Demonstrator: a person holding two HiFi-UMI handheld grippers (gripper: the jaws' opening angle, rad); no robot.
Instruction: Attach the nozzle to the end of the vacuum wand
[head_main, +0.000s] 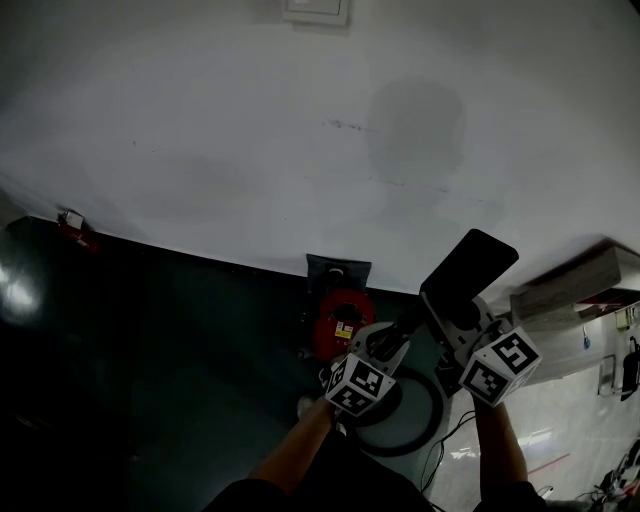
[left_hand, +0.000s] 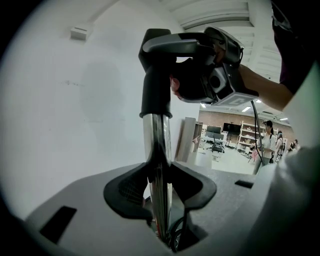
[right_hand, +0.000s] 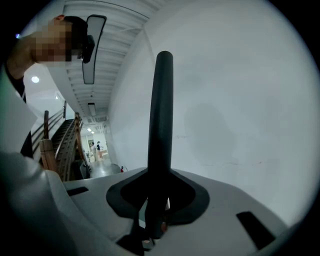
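My left gripper (head_main: 392, 345) is shut on the chrome vacuum wand (left_hand: 157, 160), which rises upright between its jaws. A black collar (left_hand: 156, 95) caps the tube, and the black nozzle (left_hand: 175, 44) sits on top of it, bent to the right. In the head view the nozzle (head_main: 470, 268) is a flat dark slab in front of the white wall. My right gripper (head_main: 455, 315) is shut on the nozzle (right_hand: 161, 125), seen edge-on as a narrow black blade between its jaws. From the left gripper view, the right gripper (left_hand: 220, 80) is close beside the nozzle head.
A red canister (head_main: 343, 320) and a round grey base (head_main: 410, 412) sit on the dark floor below the grippers, with a cable (head_main: 452, 436) trailing right. A white wall (head_main: 250, 150) fills the background. A long ledge (head_main: 570, 288) runs at the right. A person (left_hand: 270, 142) stands far off.
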